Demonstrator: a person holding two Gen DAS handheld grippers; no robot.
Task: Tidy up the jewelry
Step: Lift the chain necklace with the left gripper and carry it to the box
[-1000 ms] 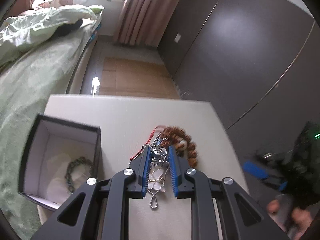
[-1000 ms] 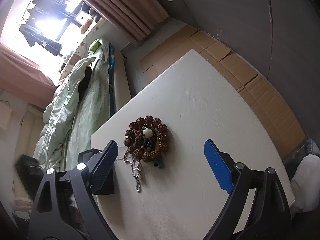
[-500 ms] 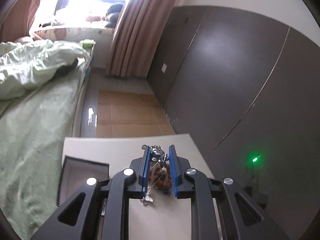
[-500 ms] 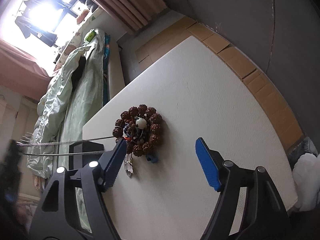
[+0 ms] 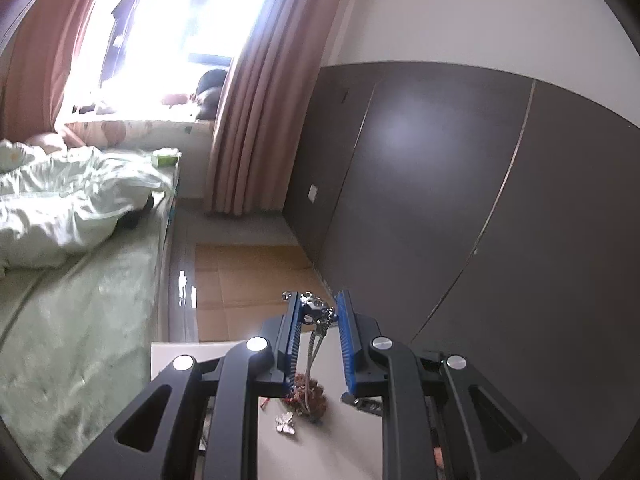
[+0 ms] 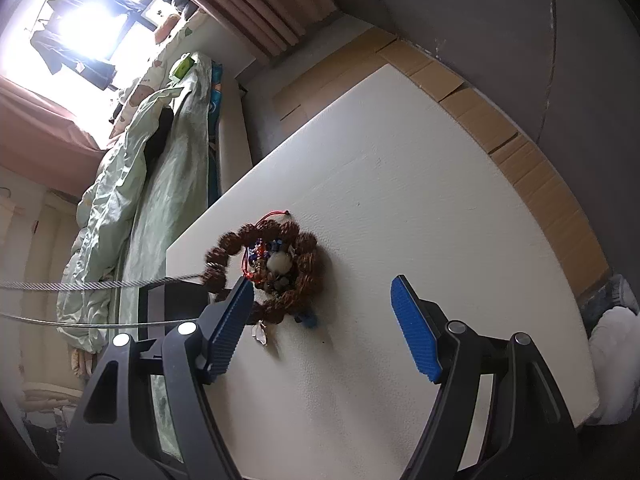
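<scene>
Necklace (image 5: 318, 322) pinched between left tongs (image 5: 319, 312), dangling

A white table (image 6: 420, 168) stands beside the bed (image 6: 168, 184); on it lies a ring of brown beads (image 6: 298, 264) with small coloured beads and a pale one heaped inside; a little butterfly charm (image 5: 285, 423) rests just beside the ring; a dark box (image 6: 176, 300) sits at the table's edge.

Bedroom around the table
Green quilt (image 6: 132, 184) at nine o'clock; pink curtain (image 5: 256, 120) at twelve; cardboard (image 6: 520, 152) at two.
</scene>
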